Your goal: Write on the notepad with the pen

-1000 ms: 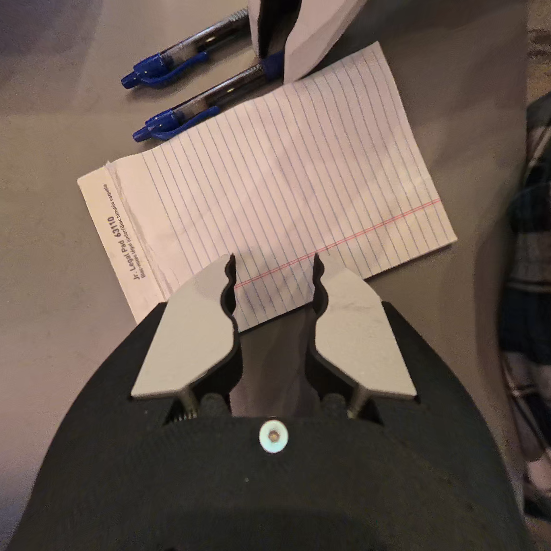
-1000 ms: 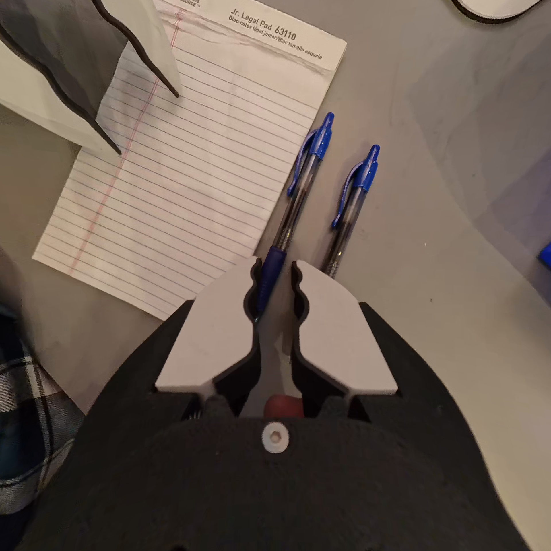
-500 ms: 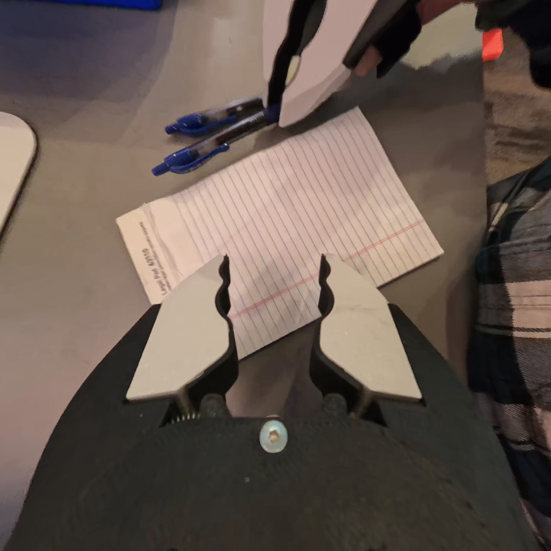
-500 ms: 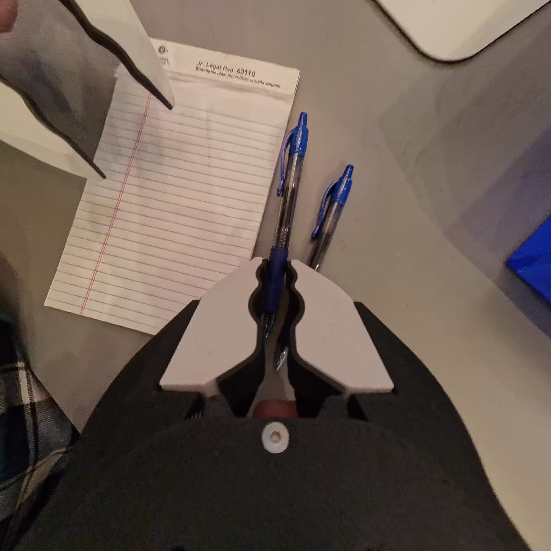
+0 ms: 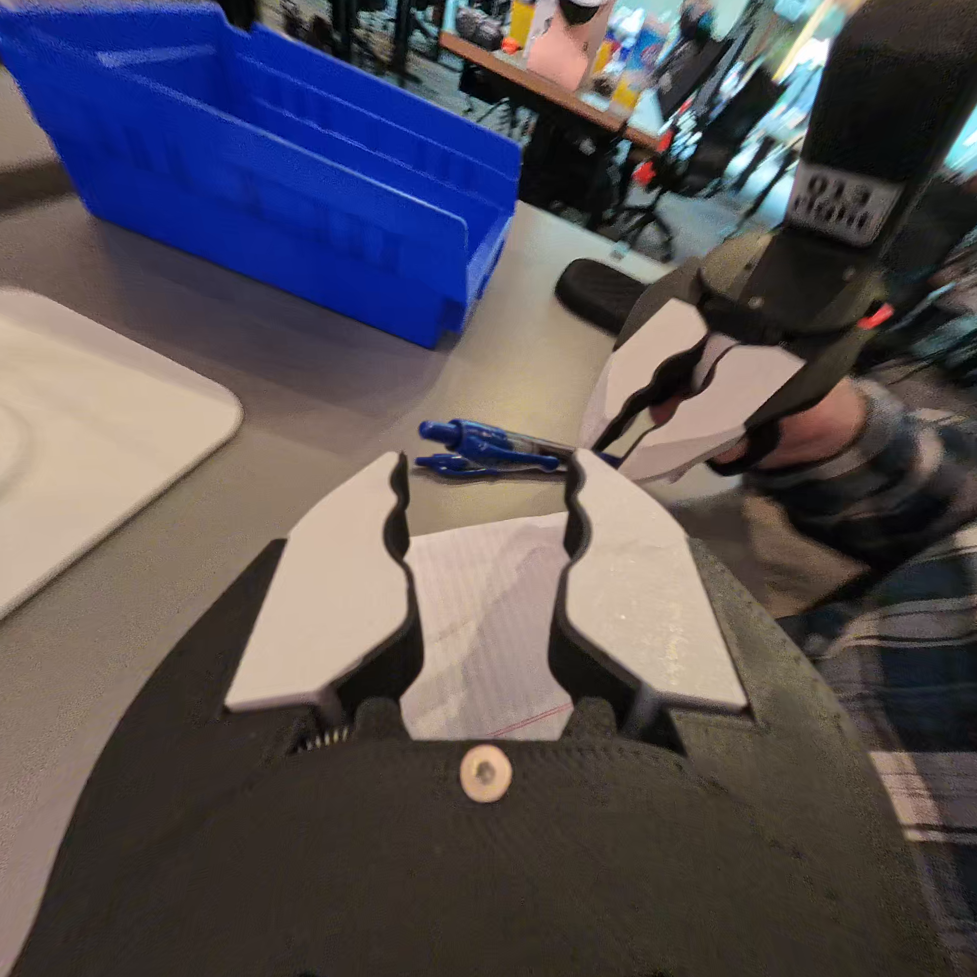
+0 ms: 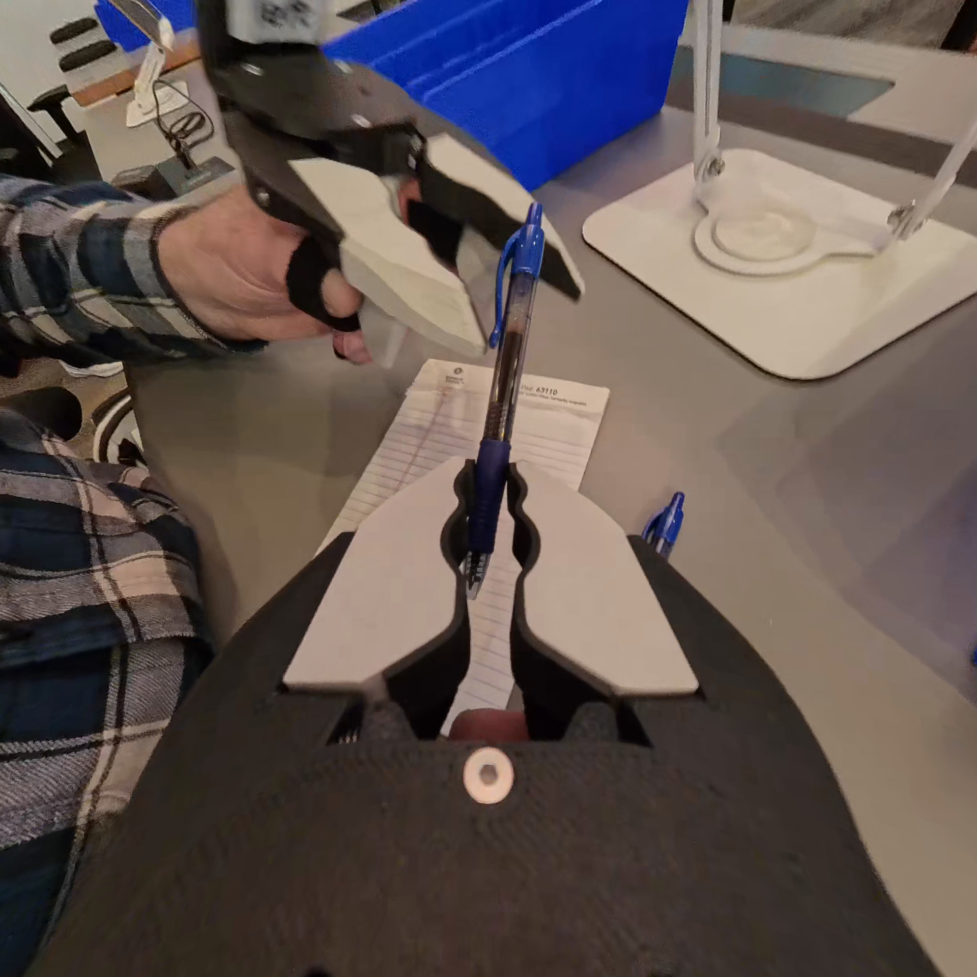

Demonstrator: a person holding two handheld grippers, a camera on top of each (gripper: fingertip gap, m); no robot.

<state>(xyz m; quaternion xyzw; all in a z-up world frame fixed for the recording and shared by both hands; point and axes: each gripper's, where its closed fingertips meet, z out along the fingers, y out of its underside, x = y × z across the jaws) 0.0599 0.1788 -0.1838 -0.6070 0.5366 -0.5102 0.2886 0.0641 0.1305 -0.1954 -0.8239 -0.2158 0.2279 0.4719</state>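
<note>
My right gripper (image 6: 486, 465) is shut on the blue rubber grip of a blue pen (image 6: 489, 502). It holds the pen lifted over the white lined notepad (image 6: 555, 423), with the clip end (image 6: 528, 238) pointing up and away. The pen's tip lies back between my fingers. A second blue pen (image 6: 663, 523) lies on the table right of the pad. My left gripper (image 5: 486, 465) is open and empty above the notepad (image 5: 486, 608). In the left wrist view the held pen (image 5: 476, 439) sits just above the lying pen (image 5: 449, 464), and the right gripper's fingers (image 5: 661, 343) clamp its far end.
A blue bin (image 5: 264, 185) stands at the back of the grey table (image 5: 132, 608) and also shows in the right wrist view (image 6: 528, 79). A white stand base (image 6: 793, 264) lies on the table, seen at the left in the left wrist view (image 5: 79, 423). A person's plaid sleeve (image 6: 79, 254) is close.
My right gripper closed on the nearer pen's grip and lifted it off the table over the pad. Both grippers tilted up from looking down. The left gripper stayed open and empty.
</note>
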